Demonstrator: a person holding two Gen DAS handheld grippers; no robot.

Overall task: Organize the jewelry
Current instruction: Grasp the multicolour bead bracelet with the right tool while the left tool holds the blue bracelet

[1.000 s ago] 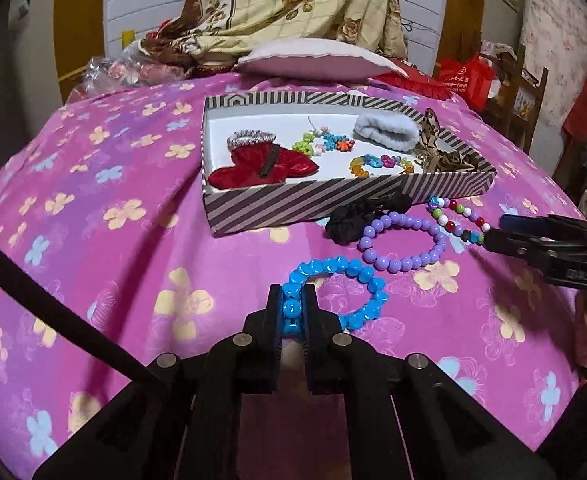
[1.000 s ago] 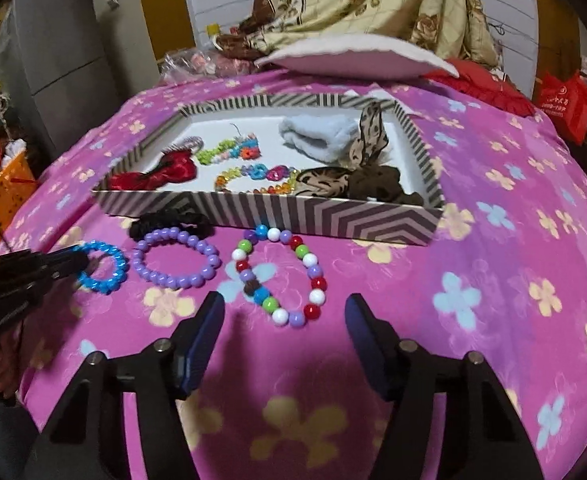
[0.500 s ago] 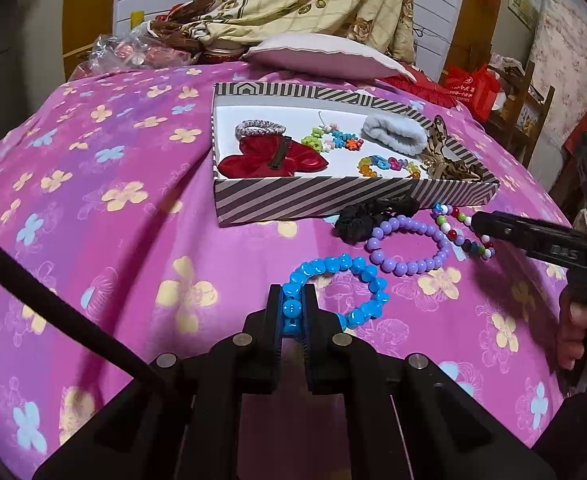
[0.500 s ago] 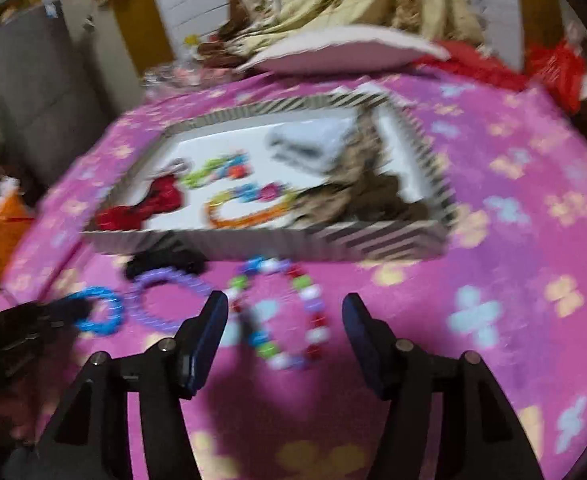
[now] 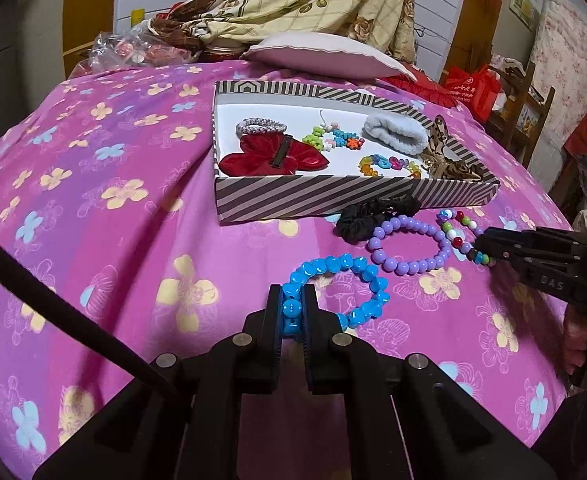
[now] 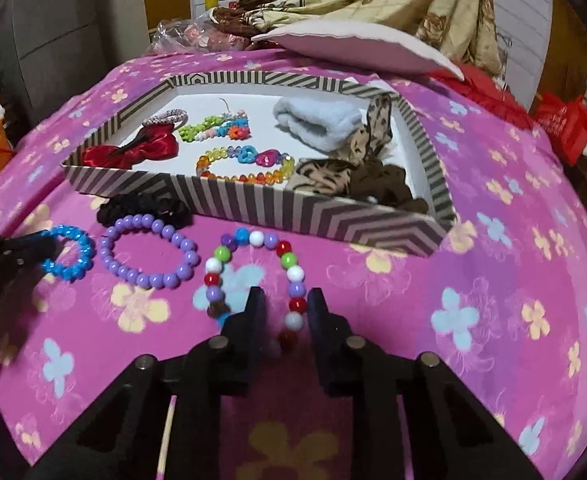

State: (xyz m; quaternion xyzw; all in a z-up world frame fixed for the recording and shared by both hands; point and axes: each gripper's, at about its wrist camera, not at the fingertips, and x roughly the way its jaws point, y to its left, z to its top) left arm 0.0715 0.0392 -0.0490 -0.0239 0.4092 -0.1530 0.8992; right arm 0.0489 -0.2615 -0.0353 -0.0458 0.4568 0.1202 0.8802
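Between the left hand-held gripper pads, blue bracelet lies flat.

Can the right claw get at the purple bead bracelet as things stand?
Probably not straight away: the right claw straddles the multicolored bracelet, its jaws partly closed around the near beads. The purple bracelet lies uncovered just to its left, so once freed, reaching it looks easy.
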